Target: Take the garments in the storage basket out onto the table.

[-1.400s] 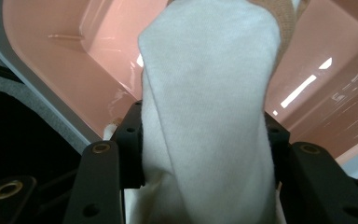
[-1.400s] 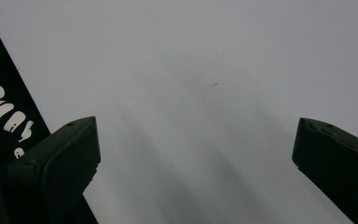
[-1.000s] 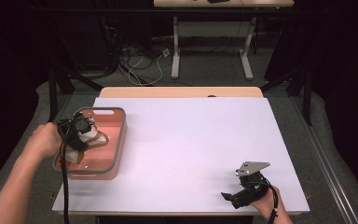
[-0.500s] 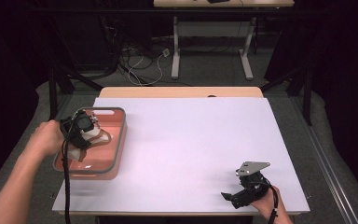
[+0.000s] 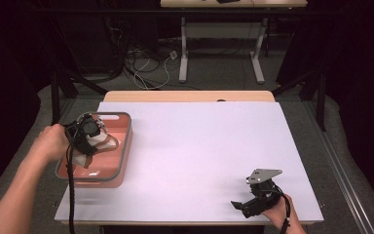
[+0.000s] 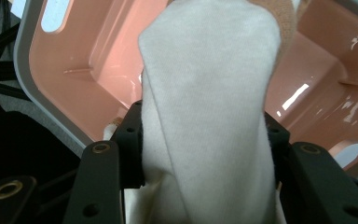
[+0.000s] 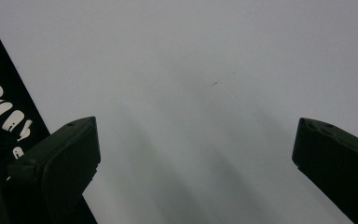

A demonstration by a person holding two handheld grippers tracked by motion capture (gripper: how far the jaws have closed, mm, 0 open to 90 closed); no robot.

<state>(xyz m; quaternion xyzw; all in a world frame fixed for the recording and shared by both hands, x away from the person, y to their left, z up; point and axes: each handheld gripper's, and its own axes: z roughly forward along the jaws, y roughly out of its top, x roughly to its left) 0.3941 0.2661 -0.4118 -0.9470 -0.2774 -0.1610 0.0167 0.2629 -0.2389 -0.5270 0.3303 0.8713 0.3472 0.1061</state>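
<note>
A pink plastic basket [image 5: 121, 148] with a grey rim stands at the table's left edge. Above it my left gripper [image 5: 93, 132] is shut on a white cloth [image 6: 205, 107], likely a sock with a tan band, which bulges up between the jaws over the basket's pink floor [image 6: 317, 84]. In the high view the white cloth [image 5: 96, 142] and tan band hang just under the gripper, inside the basket. My right gripper [image 5: 246, 204] rests near the table's front right corner. Its jaws stand wide apart [image 7: 191, 154] over bare white tabletop, nothing between them.
The white tabletop [image 5: 199, 146] stretches between the basket and my right gripper. Its front edge runs just beside the right gripper. Beyond the far edge are a wooden strip, desk legs and cables on the floor.
The left gripper with the cloth has shifted slightly over the basket. The right gripper has stayed where it was.
</note>
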